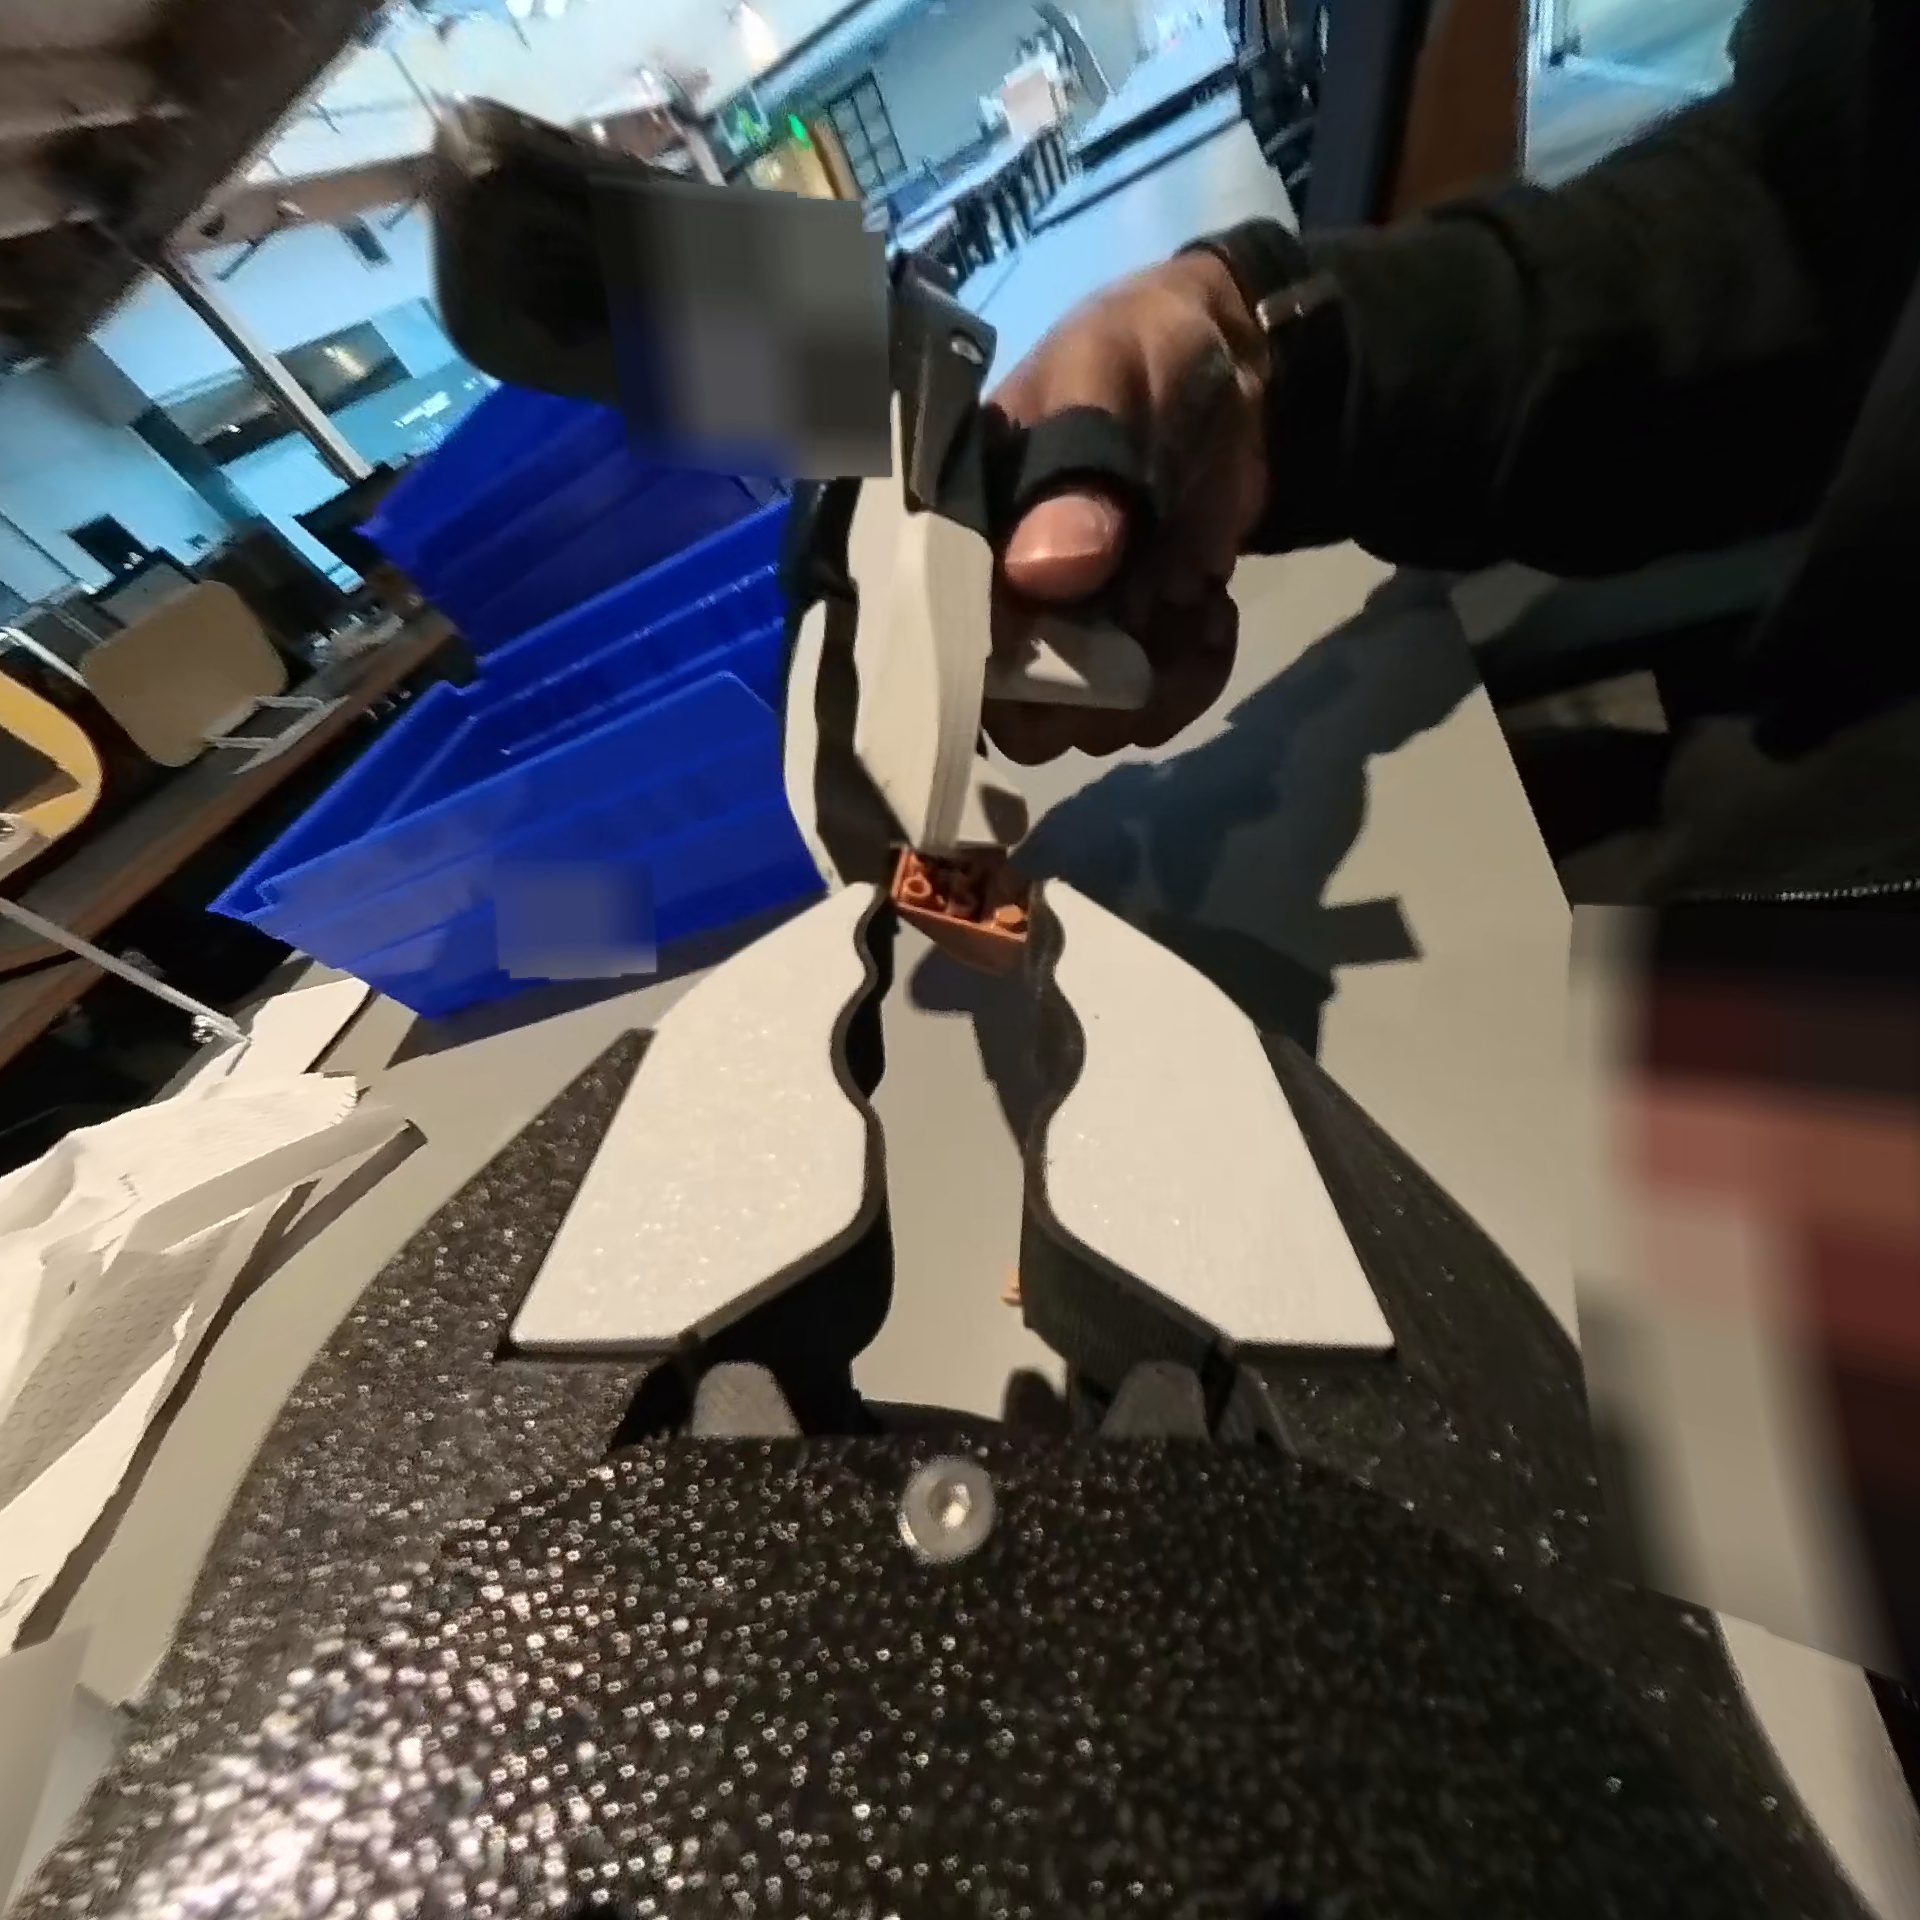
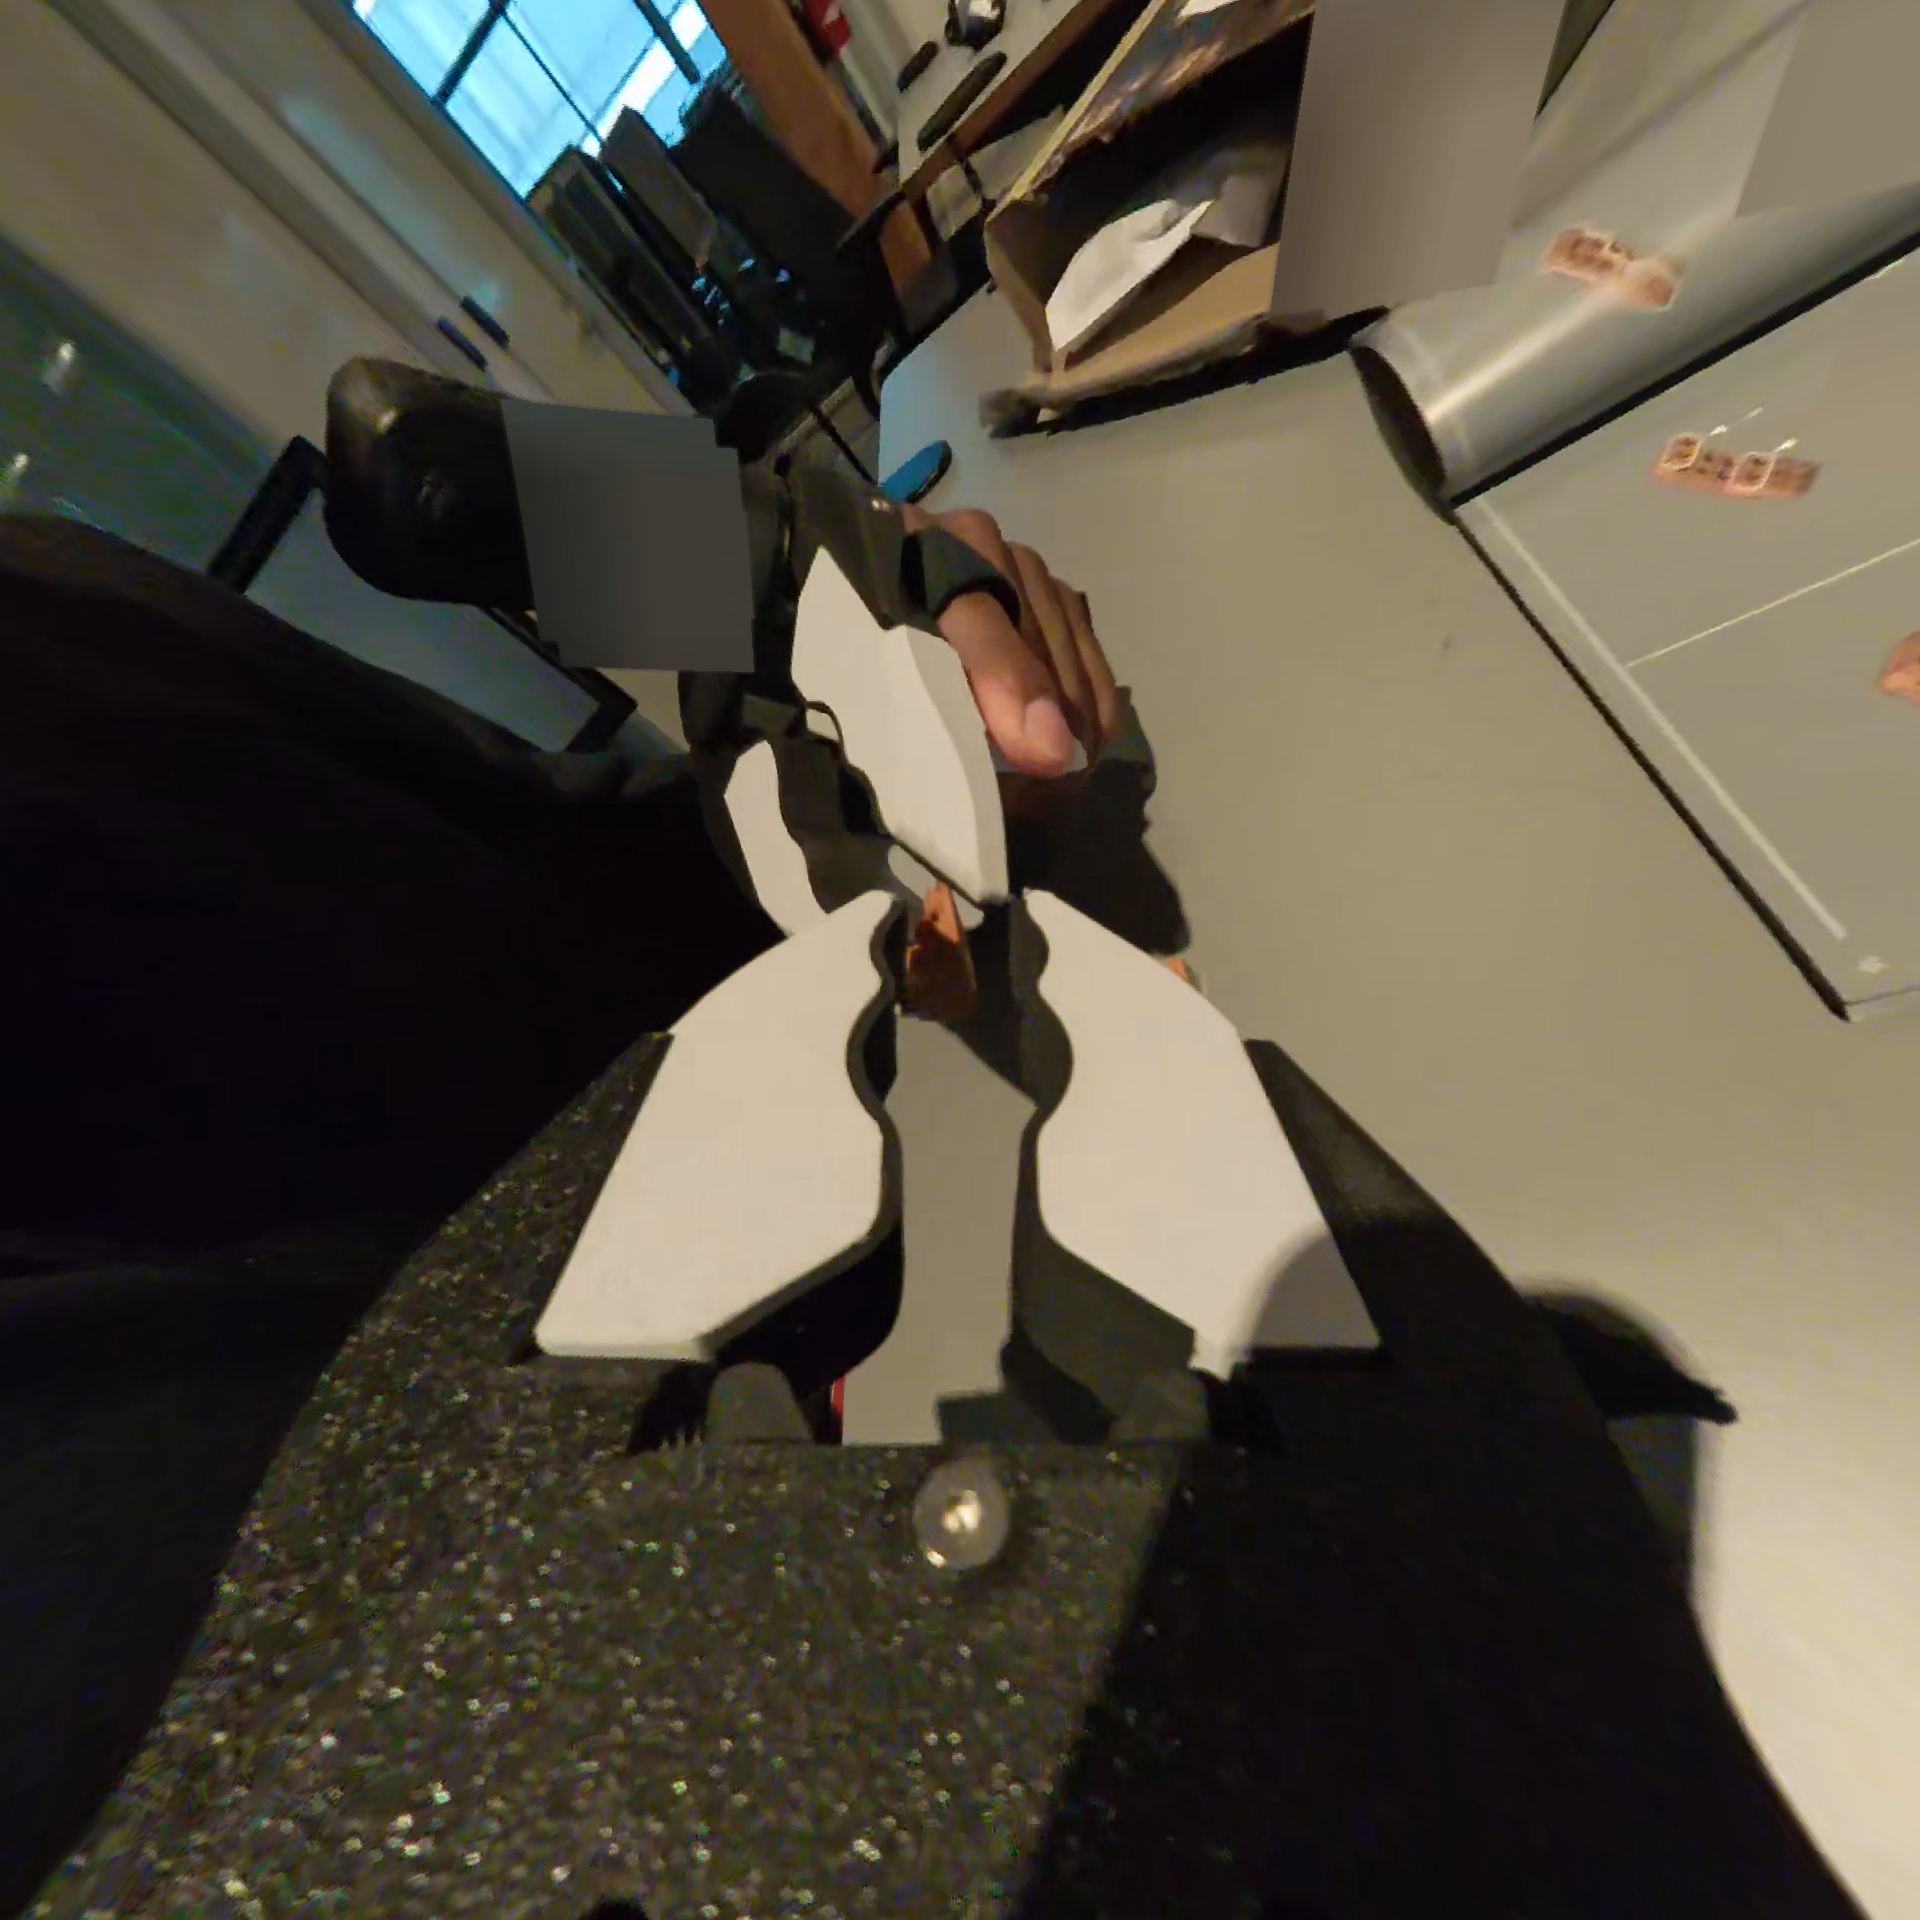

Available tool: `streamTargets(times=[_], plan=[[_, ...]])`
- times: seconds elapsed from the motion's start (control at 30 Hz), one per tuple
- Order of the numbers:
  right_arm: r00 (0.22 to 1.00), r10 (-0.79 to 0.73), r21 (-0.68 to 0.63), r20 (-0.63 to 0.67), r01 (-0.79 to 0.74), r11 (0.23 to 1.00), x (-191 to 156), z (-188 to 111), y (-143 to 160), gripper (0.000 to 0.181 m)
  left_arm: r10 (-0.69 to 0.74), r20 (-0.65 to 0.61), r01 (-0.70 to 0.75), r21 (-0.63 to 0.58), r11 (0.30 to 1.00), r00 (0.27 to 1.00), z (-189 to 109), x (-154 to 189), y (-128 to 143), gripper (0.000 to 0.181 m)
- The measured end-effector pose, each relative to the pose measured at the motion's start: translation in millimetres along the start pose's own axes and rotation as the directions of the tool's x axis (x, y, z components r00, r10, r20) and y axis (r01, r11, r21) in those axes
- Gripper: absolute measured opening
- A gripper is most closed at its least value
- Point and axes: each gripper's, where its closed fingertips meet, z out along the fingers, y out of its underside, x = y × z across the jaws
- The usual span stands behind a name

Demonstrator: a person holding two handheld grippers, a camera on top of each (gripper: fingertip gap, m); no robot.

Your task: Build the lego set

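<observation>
Left wrist view shows the grey table (image 1: pixel 1195 727), with blue bins (image 1: pixel 582 727) far behind the brown lego brick (image 1: pixel 961 899). The left gripper (image 1: pixel 958 904) pinches that brick. The right gripper (image 1: pixel 940 826) touches the brick's top, so push slowly and straight. Only the right wrist view shows more brown pieces (image 2: pixel 1735 473) well beyond the brick. It also shows the right claw narrow, but I cannot tell if it grips.

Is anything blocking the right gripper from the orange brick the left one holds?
Nothing visible does. The orange brick sits in the left gripper, and the right gripper already meets it from above; no object lies between.
</observation>
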Motion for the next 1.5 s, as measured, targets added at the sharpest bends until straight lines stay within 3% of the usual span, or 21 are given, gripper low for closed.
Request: streamTargets(times=[0.03,0.27,0.4,0.47,0.57,0.67,0.77,1.03,1.17,1.3,1.37,1.5], plan=[[1.0,-0.001,-0.018,-0.006,0.001,1.0,1,2,3,0.015,0.002,-0.002,-0.002,-0.004,1.0,1.0,0,1,1,0.024],[1.0,0.018,0.018,-0.026,-0.017,1.0,6,2,3,0.005,-0.018,0.002,0.018,-0.021,1.0,1.0,1,-1,7,0.024],[0.994,0.101,0.176,-0.049,-0.091,0.98,16,-7,-9,0.004,-0.052,0.063,0.052,-0.004,0.999,0.997,1,-11,7,0.027],[0.98,0.198,0.332,-0.021,-0.18,0.926,24,-15,-20,0.005,-0.072,0.104,0.07,0.019,0.997,0.992,0,-18,4,0.027],[0.936,0.338,0.545,0.099,-0.335,0.768,33,-27,-29,0.004,-0.124,0.18,0.109,0.087,0.99,0.976,3,-28,-4,0.028],[0.898,0.405,0.635,0.171,-0.415,0.652,38,-32,-27,0.004,-0.123,0.267,0.096,0.11,0.989,0.956,7,-36,-9,0.027],[0.891,0.417,0.678,0.182,-0.421,0.602,39,-36,-27,0.004,-0.08,0.328,0.055,0.084,0.995,0.941,12,-37,-10,0.028],[0.928,0.363,0.693,0.087,-0.318,0.647,27,-30,-33,0.004,-0.099,0.399,0.077,0.07,0.995,0.912,17,-41,-9,0.028],[0.926,0.367,0.692,0.093,-0.325,0.644,25,-24,-30,0.004,-0.058,0.42,0.053,0.023,0.998,0.906,18,-42,-4,0.018],[0.947,0.318,0.664,0.051,-0.27,0.697,22,-22,-25,0.008,-0.122,0.34,0.11,0.054,0.992,0.932,15,-38,-4,0.017],[0.971,0.237,0.619,-0.026,-0.17,0.767,21,-23,-23,0.027,-0.197,0.274,0.173,0.11,0.979,0.941,12,-35,-8,0.016],[0.988,-0.012,0.476,-0.157,0.087,0.875,15,-27,-16,0.028,-0.358,0.072,0.342,0.173,0.924,0.931,4,-27,-12,0.017]])
